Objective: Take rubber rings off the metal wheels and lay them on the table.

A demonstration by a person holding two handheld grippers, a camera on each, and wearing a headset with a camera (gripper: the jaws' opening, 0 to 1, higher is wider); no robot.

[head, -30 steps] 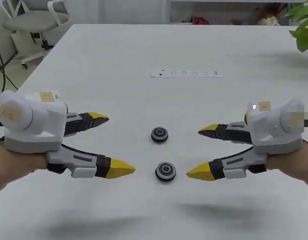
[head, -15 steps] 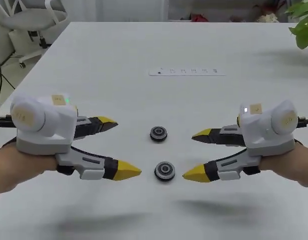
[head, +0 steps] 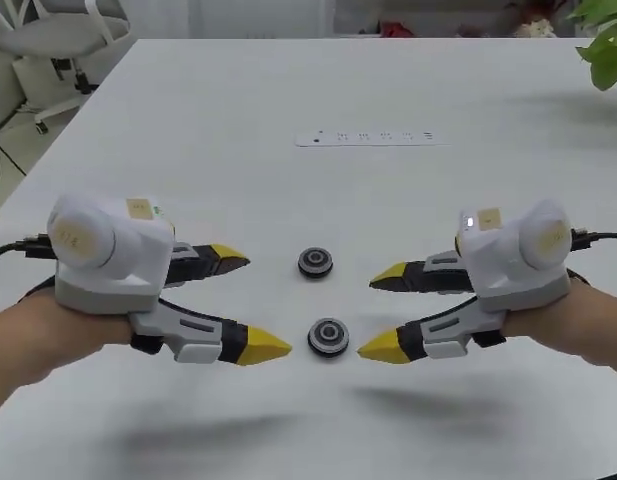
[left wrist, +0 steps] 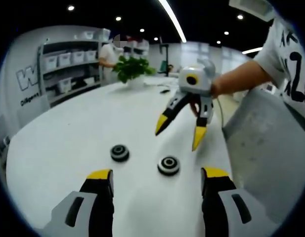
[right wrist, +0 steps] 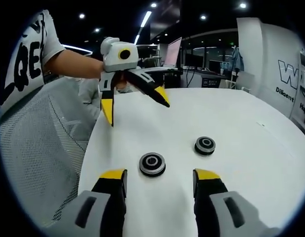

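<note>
Two small metal wheels with dark rubber rings lie flat on the white table. The near wheel (head: 328, 337) (left wrist: 168, 165) (right wrist: 152, 164) sits between my two grippers; the far wheel (head: 315, 263) (left wrist: 119, 152) (right wrist: 205, 145) lies a little behind it. My left gripper (head: 250, 303) (left wrist: 154, 178) is open, its yellow tips just left of the near wheel. Facing it from the right, my right gripper (head: 380, 311) (right wrist: 158, 178) is open too, with its lower tip close to that wheel. Neither gripper touches a wheel.
A flat power strip (head: 366, 138) is set into the table farther back. A potted plant (head: 603, 35) stands at the far right corner, and an office chair (head: 48, 40) at the far left beyond the table edge.
Both grippers have moved inward toward the near wheel, narrowing the gap around it. The wheels have stayed in place; the head camera has shifted slightly.
</note>
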